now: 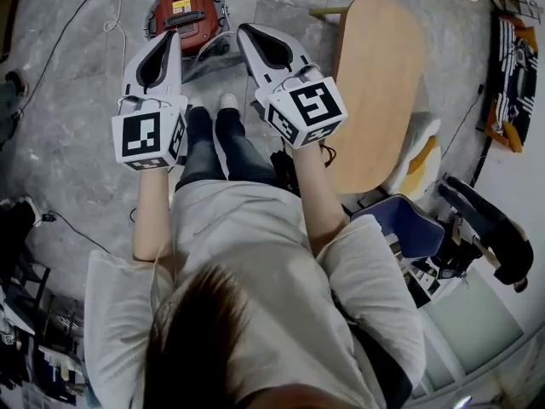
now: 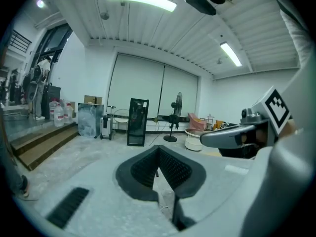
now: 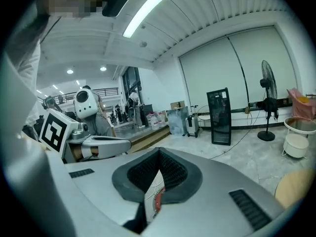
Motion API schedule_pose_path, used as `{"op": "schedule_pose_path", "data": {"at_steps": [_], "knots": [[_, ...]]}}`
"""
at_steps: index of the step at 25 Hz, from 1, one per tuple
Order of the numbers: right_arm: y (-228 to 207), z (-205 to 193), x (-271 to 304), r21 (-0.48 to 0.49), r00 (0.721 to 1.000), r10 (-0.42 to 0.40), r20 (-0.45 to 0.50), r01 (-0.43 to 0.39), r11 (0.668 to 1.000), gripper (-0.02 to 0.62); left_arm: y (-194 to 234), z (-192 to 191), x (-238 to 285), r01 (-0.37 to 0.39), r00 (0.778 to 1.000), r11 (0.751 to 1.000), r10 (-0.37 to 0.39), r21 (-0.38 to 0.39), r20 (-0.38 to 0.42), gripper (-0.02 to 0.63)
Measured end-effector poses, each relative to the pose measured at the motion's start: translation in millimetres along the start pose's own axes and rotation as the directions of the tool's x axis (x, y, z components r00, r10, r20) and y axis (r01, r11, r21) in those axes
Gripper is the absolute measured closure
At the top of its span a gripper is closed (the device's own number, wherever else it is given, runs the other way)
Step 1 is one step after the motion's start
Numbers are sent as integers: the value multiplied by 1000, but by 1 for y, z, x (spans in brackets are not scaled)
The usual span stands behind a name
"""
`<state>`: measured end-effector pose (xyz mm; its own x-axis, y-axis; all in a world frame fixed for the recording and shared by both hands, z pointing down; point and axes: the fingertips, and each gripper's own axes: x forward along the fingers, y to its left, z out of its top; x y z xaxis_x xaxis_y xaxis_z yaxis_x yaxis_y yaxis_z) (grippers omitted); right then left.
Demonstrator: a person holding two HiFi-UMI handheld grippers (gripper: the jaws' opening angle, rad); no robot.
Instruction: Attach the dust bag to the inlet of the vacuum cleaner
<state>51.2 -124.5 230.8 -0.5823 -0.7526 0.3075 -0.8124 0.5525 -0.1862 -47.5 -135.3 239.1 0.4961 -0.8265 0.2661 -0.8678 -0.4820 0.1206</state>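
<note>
A person (image 1: pixel 255 254) stands looking down, seen from above, holding a tong-like gripper in each hand out in front of the body. The left gripper (image 1: pixel 173 39) and the right gripper (image 1: pixel 246 32) both point away from the person, side by side and a little apart. Each gripper's own view shows its dark ribbed jaws clenched together with nothing between them, the left gripper (image 2: pixel 158 158) and the right gripper (image 3: pixel 158 168) alike.

The vacuum cleaner (image 1: pixel 182 14), red with a black handle and a yellow label, sits on the grey floor (image 1: pixel 77 100) at the far side, just beyond the gripper tips and well below them. A sliver of its red shell (image 3: pixel 157 199) shows through the gap under the right jaws. A pale grey part lies on its near side; whether that is an open lid or the dust bag cannot be told. No dust bag can be picked out with certainty, and the inlet is not visible.

Judged from this, neither gripper is working on the vacuum: the attaching step is either not begun or finished. Any next move would call for lowering both grippers to the vacuum and releasing the jaws.

A wooden table (image 1: pixel 379 83) stands to the right. Far left, water jugs (image 2: pixel 58 115) stand on a ledge; their fill cannot be told.
</note>
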Motion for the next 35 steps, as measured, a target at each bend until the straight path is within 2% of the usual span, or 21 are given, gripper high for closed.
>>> {"op": "schedule_pose_path", "data": {"at_steps": [8,16,35], "knots": [[30,38,-38,-25,998,4,58,-3,1000,595,-13,58,-37,12,996,1000,-13,16,91,589],[54,68,-68,-61,994,-10,105,17,998,594,-38,98,-69,41,986,999,-44,21,159,589],[66,63,-115,-56,993,-65,96,71,996,594,-67,108,-106,89,975,994,-101,68,199,589]]}}
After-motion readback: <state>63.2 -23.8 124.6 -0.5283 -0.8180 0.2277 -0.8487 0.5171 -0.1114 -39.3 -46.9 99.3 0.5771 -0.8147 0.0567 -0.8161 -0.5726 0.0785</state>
